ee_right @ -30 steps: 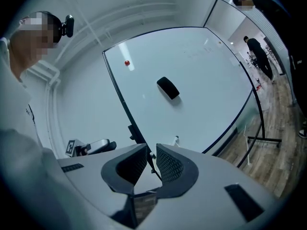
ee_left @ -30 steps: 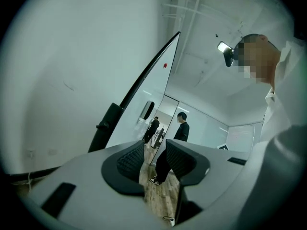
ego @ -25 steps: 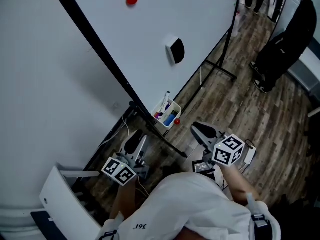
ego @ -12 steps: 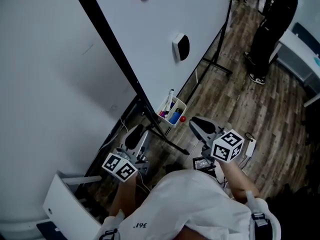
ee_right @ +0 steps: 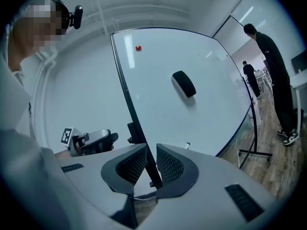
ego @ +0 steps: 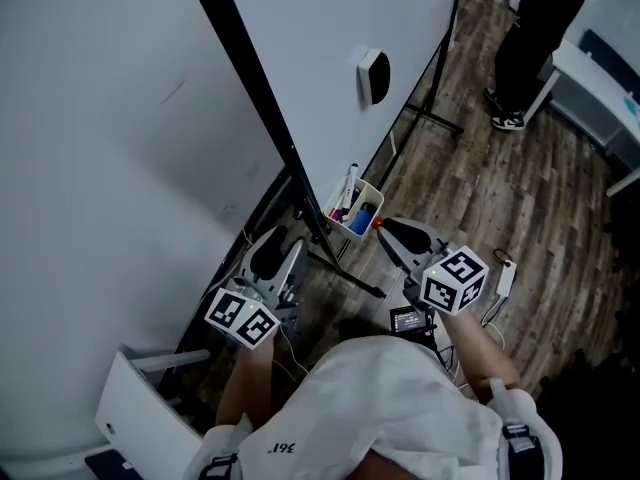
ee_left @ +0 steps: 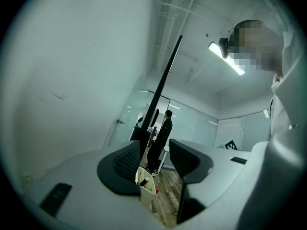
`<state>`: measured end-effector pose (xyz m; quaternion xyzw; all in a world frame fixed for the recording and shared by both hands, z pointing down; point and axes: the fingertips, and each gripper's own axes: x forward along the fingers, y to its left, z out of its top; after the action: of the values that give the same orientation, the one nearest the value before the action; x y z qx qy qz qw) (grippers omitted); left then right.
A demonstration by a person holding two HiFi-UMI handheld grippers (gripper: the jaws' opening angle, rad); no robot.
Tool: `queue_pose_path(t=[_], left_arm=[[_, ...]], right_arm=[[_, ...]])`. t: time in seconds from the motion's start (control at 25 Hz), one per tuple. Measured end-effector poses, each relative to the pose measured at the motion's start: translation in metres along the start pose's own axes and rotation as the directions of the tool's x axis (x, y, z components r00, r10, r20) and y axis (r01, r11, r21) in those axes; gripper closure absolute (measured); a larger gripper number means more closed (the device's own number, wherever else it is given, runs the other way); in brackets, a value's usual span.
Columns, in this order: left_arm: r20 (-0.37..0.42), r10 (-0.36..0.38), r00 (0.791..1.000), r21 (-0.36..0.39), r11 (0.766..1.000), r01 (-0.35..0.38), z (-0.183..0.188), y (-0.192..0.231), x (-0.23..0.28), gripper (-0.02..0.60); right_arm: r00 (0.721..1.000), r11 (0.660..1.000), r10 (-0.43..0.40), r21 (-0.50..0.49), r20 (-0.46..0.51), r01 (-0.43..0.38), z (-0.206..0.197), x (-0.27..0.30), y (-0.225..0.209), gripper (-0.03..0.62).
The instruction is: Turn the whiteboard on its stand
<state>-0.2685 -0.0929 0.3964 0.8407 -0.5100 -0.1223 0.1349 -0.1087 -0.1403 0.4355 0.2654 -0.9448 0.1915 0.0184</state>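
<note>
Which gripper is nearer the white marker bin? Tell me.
Right. The right gripper sits just right of the marker bin; the left gripper, its empty jaws just opened wider, is farther, left of the whiteboard frame.

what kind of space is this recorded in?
Probably an office or meeting room: a big whiteboard with an eraser and a box of markers, a wood-look floor, and glass partition walls beyond.

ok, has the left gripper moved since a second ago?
Yes. In the head view the left gripper has shifted up-frame, away from the white panel, toward the whiteboard stand. Its fingers have just been opening, gripping nothing.
</note>
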Motion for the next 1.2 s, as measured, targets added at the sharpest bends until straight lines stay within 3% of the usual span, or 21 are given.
queue_pose_path(t=[0.24,0.72,0.92,1.2], left_arm=[[0.033,-0.01,0.999,0.056,0.998,0.008,0.02,0.005,0.009,0.396],[0.095,0.021,0.995,0.164,0.986,-0.036,0.057,-0.003,0.05,0.364],[0.082,0.021,0.996,0.21,0.977,-0.038,0.063,0.0,0.073,0.364],[0.039,0.038,0.999,0.211,0.977,-0.045,0.052,0.014,0.095,0.364]], right_arm=[[1.0,0.997,-0.013,-0.077,-0.004,0.013,0.006,0.013,0.004,0.516],[0.994,0.971,0.079,-0.222,-0.073,-0.093,0.022,0.05,0.003,0.484],[0.991,0.961,0.103,-0.246,-0.089,-0.122,0.025,0.061,0.002,0.482],[0.983,0.942,0.144,-0.289,-0.112,-0.171,0.027,0.083,0.011,0.48]])
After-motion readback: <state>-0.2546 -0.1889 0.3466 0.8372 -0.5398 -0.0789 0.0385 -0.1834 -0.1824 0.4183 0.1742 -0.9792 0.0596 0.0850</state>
